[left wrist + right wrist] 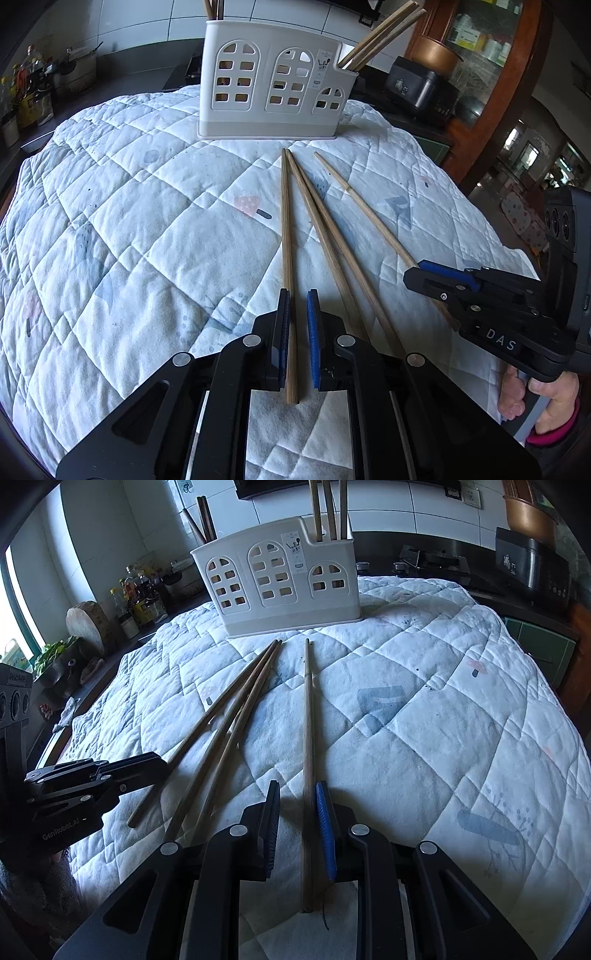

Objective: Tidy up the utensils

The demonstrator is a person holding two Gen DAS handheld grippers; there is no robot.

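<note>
We see the left gripper (pixel 298 295) spread around a long wooden chopstick (pixel 288 258); right gripper (pixel 297 788) likewise spread. Only the left view shows a hand (pixel 539 398), lower right.

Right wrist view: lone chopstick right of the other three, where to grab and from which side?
Take the lone chopstick by its near end, coming from above along its length, pads on its two long sides. It lies flat on the quilt, tip toward the holder, with bare fabric on either side. The right gripper straddles that end, jaws open.
</note>
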